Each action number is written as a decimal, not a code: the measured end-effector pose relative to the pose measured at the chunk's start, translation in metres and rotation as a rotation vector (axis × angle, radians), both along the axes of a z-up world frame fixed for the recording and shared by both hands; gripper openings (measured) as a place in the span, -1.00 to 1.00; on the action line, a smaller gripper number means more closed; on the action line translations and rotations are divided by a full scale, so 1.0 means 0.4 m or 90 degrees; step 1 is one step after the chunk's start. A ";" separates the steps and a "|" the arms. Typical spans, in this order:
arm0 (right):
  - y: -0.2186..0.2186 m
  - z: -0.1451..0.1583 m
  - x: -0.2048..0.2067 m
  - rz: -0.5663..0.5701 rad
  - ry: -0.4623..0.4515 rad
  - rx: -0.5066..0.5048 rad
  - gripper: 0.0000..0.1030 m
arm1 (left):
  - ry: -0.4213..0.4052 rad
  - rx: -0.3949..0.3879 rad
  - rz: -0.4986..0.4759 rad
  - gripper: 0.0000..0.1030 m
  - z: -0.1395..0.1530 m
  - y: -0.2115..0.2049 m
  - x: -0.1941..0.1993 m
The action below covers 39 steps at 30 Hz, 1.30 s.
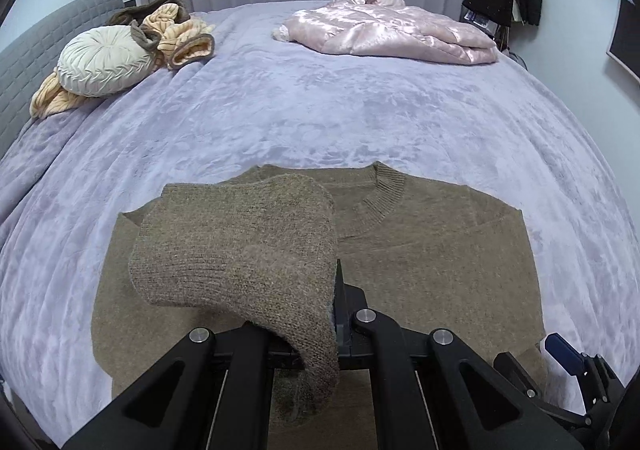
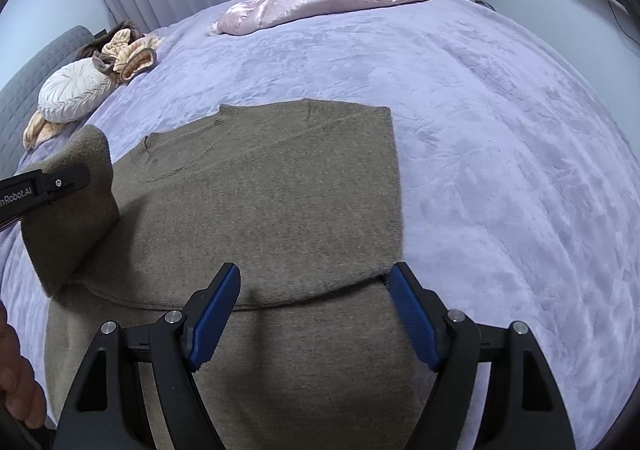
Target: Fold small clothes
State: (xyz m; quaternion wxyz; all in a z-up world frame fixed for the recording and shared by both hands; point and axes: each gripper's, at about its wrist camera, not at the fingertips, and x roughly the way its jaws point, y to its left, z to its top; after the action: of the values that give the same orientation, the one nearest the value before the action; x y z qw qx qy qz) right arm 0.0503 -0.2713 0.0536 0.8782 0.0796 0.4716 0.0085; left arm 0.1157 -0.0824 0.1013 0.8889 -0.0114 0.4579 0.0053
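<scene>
Brown knit sweater (image 2: 256,185): flat on the lavender bedspread (image 2: 500,129), neckline toward the far side, right sleeve already folded over the body.

Sleeve (image 1: 240,242): the sweater's left one, lifted above the chest panel, cuff end draped over the claw.

Left gripper (image 1: 338,314): pressed together, pinching the sleeve knit; seen at the sweater's left edge in the right wrist view.

Right gripper (image 2: 314,314): blue pads spread wide, nothing between them, poised over the sweater's lower right part.

Pink quilted jacket (image 1: 392,29): well beyond the sweater's neckline.

Round cream cushion (image 1: 104,63): far beyond the sweater, left corner.
</scene>
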 end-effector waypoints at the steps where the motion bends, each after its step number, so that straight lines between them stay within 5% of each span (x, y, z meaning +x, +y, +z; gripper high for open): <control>1: -0.010 -0.004 0.000 -0.002 0.001 0.004 0.55 | 0.006 0.002 -0.003 -0.88 -0.008 -0.017 0.005; 14: -0.087 -0.028 -0.019 -0.009 -0.009 0.037 0.54 | 0.007 0.114 -0.092 -0.88 -0.086 -0.209 -0.009; 22: -0.154 -0.026 -0.042 -0.036 -0.015 0.044 0.54 | 0.062 0.154 -0.136 -0.85 -0.150 -0.290 -0.009; 24: -0.166 -0.028 -0.045 -0.042 -0.014 0.047 0.54 | 0.071 0.130 -0.146 -0.21 -0.155 -0.293 -0.008; 26: -0.175 -0.031 -0.046 -0.046 -0.013 0.051 0.54 | 0.060 0.102 -0.157 0.04 -0.145 -0.298 -0.014; 34: -0.204 -0.032 -0.062 -0.058 -0.017 0.056 0.54 | 0.080 -0.007 -0.178 0.04 -0.142 -0.289 -0.018; 39: -0.219 -0.019 -0.065 -0.065 -0.021 0.061 0.55 | 0.101 -0.156 -0.195 0.05 -0.107 -0.223 -0.022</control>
State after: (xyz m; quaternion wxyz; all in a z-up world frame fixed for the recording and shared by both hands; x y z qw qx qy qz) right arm 0.0245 -0.3590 0.0461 0.8803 0.1451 0.4515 -0.0123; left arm 0.1067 -0.1717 0.0586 0.8324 -0.0489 0.5202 -0.1849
